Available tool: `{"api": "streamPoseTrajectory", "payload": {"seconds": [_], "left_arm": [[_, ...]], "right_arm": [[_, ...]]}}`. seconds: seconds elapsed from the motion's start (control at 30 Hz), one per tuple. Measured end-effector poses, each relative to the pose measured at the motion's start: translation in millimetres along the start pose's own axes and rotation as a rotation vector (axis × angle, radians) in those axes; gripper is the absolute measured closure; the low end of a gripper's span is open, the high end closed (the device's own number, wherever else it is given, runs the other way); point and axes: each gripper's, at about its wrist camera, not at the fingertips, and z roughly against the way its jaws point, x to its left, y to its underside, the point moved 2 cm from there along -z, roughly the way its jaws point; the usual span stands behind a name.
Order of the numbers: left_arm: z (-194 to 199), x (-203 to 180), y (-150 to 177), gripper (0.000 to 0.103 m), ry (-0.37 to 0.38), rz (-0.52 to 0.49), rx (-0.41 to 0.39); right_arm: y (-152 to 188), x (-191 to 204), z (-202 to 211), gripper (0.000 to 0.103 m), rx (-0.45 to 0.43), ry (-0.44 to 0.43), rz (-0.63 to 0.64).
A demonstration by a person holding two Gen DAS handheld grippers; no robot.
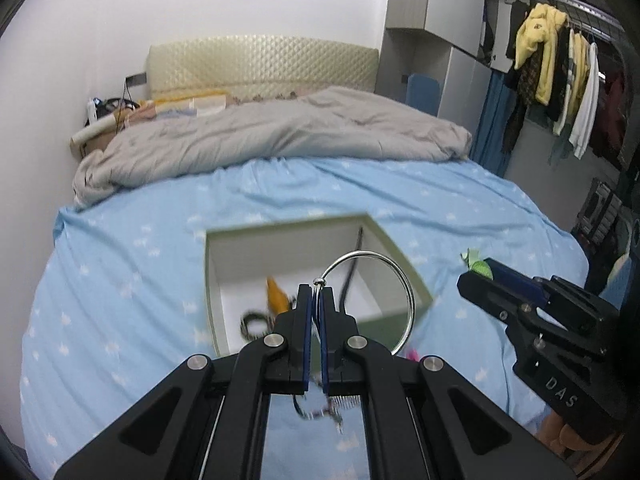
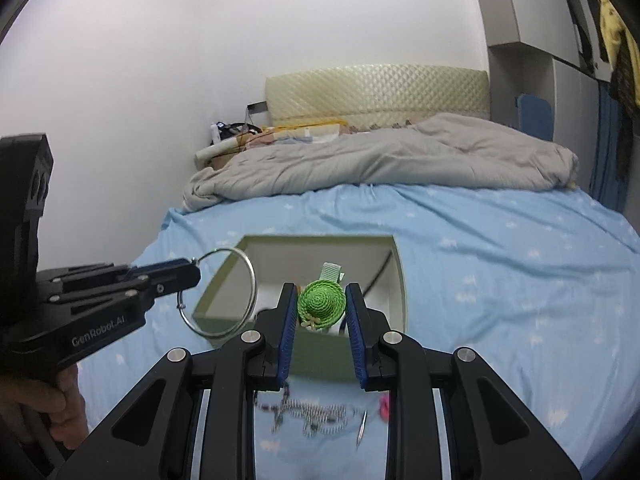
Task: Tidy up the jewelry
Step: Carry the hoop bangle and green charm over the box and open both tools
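Note:
My left gripper is shut on a large silver bangle and holds it above the near edge of an open white box on the bed. The bangle also shows in the right wrist view. My right gripper is shut on a green hat-shaped hair clip over the box's near side; it also shows in the left wrist view. In the box lie an orange piece, a dark band and a black cord.
Loose beaded jewelry, a thin metal pin and a pink piece lie on the blue sheet in front of the box. A grey duvet is piled at the headboard. Clothes hang at right.

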Motion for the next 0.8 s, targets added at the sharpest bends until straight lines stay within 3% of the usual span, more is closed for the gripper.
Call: {"api": "streamPoseTrajectory", "payload": {"seconds": [0.23,0.37,0.6,0.8], "left_arm": [[-22.9,23.4,-48.2,0.102,-0.026,0.024,-0.010],[-49.5,43.2,-62.9,0.102,-0.040,0.054,0.030],[-107.5,74.7,-61.1,0.102,-0.058,0.097,0.153],[-157.2,93.2,-39.9,0.100,-0.036,0.148,0.319]], "right_arm": [[-35.5,-10.0,-40.0,0.081,0.040,0.018,0.006],[-42.6,-16.3,-78.3,0.081,0.138,0.016,0.013],[-28.2,-22.8,-133.6,0.081,0.279,0.003,0.020],[-12.6,-30.7,-172.5,0.081,0.372,0.009,0.006]]}}
